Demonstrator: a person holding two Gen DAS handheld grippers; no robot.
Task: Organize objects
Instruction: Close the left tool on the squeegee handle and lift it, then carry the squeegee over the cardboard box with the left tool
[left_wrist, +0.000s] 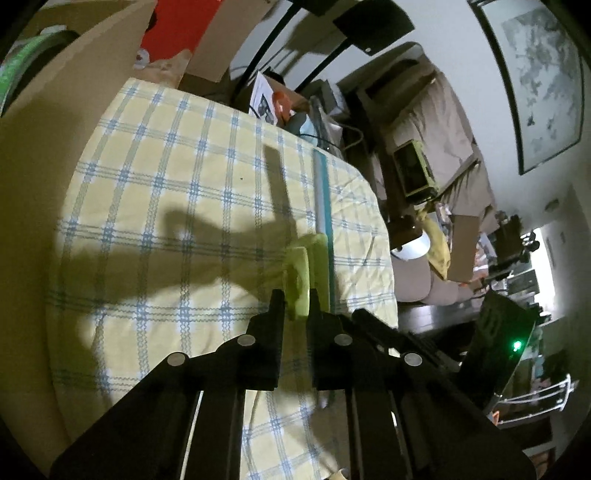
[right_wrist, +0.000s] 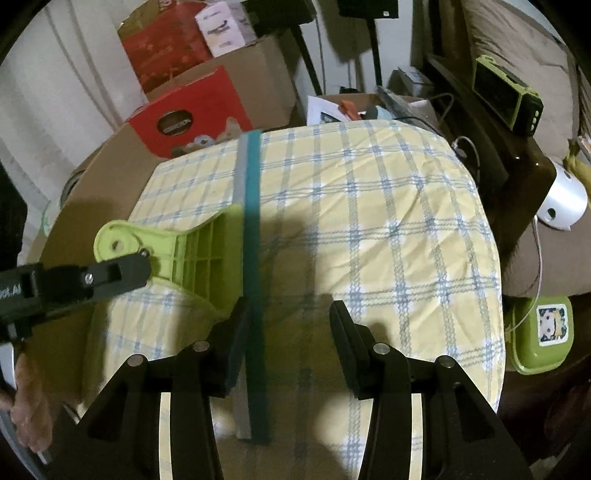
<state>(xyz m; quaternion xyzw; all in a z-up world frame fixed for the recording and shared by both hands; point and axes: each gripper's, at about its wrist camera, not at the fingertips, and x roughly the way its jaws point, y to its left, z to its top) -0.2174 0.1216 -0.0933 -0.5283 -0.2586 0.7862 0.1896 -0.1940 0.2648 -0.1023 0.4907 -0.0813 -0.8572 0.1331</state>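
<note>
The green squeegee (right_wrist: 192, 254) lies on the checked cloth (right_wrist: 369, 221), its teal blade (right_wrist: 253, 229) running across the table. The left gripper (left_wrist: 295, 299), angled downward, pinches the squeegee's handle. The right gripper (right_wrist: 288, 314) tilts down over the blade, jaws half open, holding nothing.

Red box (right_wrist: 192, 107) behind checked tablecloth (right_wrist: 369, 221); framed picture (left_wrist: 535, 81) on wall.
</note>
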